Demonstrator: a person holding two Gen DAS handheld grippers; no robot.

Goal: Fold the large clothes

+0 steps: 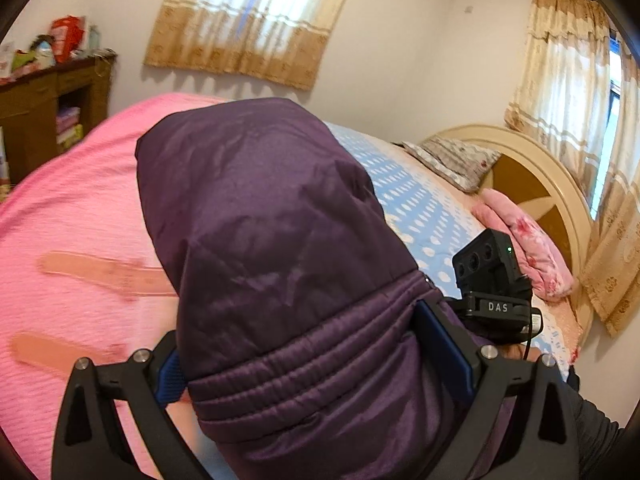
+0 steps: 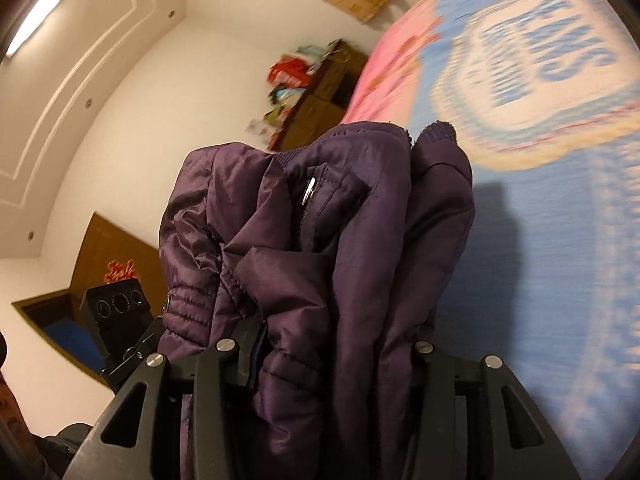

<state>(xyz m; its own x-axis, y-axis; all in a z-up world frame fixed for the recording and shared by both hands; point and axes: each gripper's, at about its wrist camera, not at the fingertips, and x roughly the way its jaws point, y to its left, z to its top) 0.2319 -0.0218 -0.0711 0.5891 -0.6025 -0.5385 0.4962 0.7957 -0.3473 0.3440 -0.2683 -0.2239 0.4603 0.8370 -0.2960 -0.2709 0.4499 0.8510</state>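
Left wrist view: the left claw point(image 1: 320, 364) is clamped on a thick bundle of a purple padded jacket point(image 1: 280, 248), its blue-padded fingers point(image 1: 440, 340) pressing the quilted hem band from both sides. The jacket rises from the claw toward twelve o'clock and fills the middle of the picture, held up above the bed. A pink bedspread point(image 1: 72, 220) spreads out at nine o'clock, and a blue dotted sheet point(image 1: 412, 200) shows at two o'clock. Farther toward two o'clock lie a patterned pillow point(image 1: 452, 160) and a pink folded blanket point(image 1: 528, 248) against a cream headboard point(image 1: 560, 184). At three o'clock, just beside the jacket, sits the black camera block of the other gripper point(image 1: 488, 264). A brown cabinet point(image 1: 48, 120) stands at ten o'clock, and beige curtains point(image 1: 256, 16) hang at twelve.

Right wrist view: the right claw point(image 2: 340, 364) pinches gathered folds of the same purple padded jacket point(image 2: 320, 240), with fabric packed between its fingers. A silver zip pull point(image 2: 309, 192) sits near the middle. The bed's blue printed cover point(image 2: 560, 240) fills the three o'clock side, blurred. A black camera block point(image 2: 116, 312) appears at eight o'clock, in front of a brown door point(image 2: 100, 248). A cluttered brown cabinet point(image 2: 320, 92) stands at twelve o'clock.
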